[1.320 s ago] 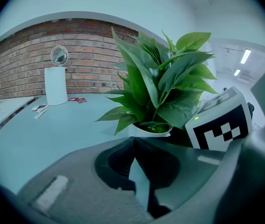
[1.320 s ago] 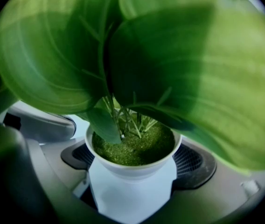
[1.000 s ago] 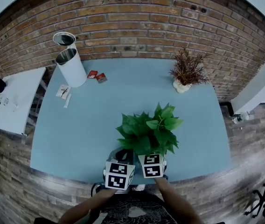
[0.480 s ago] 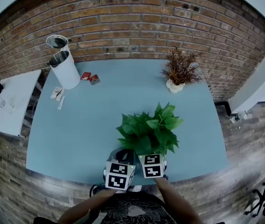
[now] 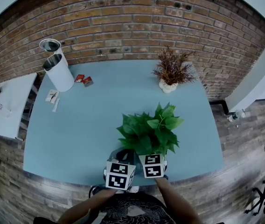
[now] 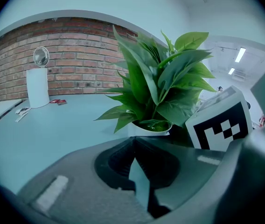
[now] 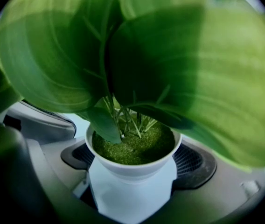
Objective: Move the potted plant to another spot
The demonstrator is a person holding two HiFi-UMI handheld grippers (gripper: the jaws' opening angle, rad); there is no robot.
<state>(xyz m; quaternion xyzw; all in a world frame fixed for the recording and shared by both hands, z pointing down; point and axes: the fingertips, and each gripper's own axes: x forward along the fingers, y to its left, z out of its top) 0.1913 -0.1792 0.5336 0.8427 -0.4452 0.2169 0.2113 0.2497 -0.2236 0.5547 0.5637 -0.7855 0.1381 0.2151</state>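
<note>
The right gripper (image 7: 132,174) has its jaws pinching the potted plant (image 5: 149,129) by its white pot, at the near edge of the tabletop (image 5: 90,120). The left gripper (image 6: 135,171) has its jaws pressed together, empty. The grasp looks done; carrying the plant and setting it down elsewhere remain.

Head view looks steeply down from above the near edge of the table (image 5: 76,125), with the brick wall (image 5: 132,27) at the top. Left gripper view sits low near the tabletop and faces across to that wall. Right gripper view is right up against the potted plant (image 7: 132,153), with leaves filling the frame. All three views share the plant. Head and left gripper views also share the white bin (image 6: 38,87).
</note>
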